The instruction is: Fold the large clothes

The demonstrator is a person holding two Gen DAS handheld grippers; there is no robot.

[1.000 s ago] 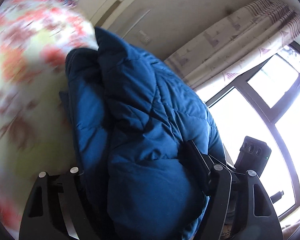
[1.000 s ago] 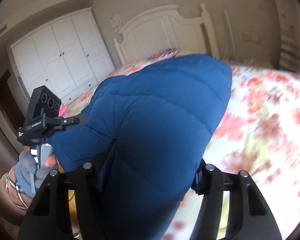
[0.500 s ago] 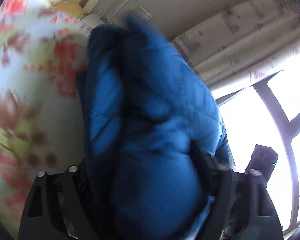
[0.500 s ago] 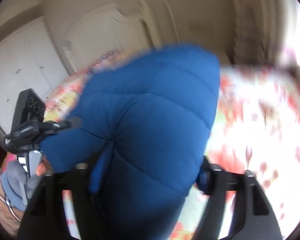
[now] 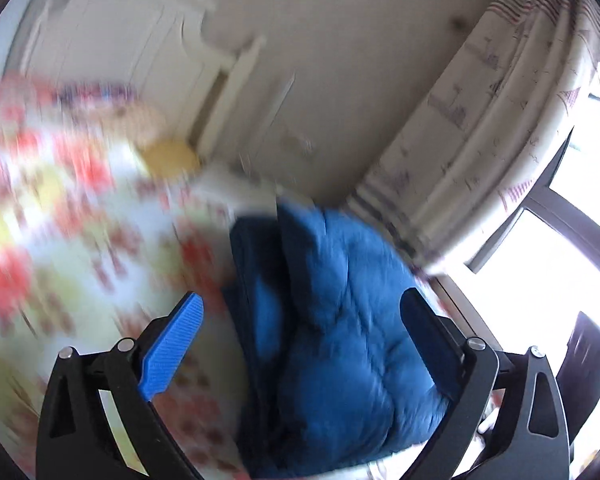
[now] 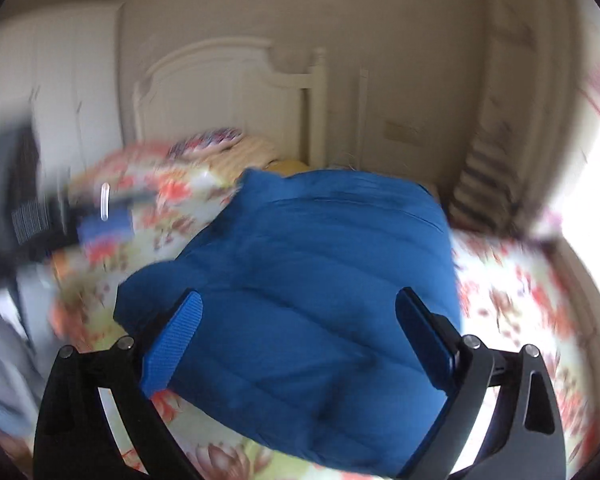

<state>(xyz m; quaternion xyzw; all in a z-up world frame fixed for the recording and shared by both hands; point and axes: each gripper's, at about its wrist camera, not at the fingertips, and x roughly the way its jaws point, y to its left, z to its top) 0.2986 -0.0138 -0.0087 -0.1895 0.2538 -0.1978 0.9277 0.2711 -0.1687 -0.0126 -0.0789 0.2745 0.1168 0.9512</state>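
A folded blue quilted jacket (image 5: 340, 320) lies on a floral bedspread (image 5: 60, 220). In the left wrist view my left gripper (image 5: 300, 312) is open, its blue pads spread wide, with the jacket lying between and beyond them. In the right wrist view the jacket (image 6: 320, 280) lies as a thick bundle on the bedspread (image 6: 520, 320). My right gripper (image 6: 296, 312) is open over it, pads apart. The other gripper (image 6: 40, 216) shows blurred at the left.
A white headboard (image 6: 228, 92) and pillows (image 6: 220, 140) stand at the far end of the bed. A wardrobe (image 6: 60, 80) is at the left. Patterned curtains (image 5: 500, 120) and a bright window (image 5: 560, 220) are on the right.
Both grippers were shut on the jacket and have let go and opened. The jacket has dropped onto the bed and both grippers have pulled back from it.
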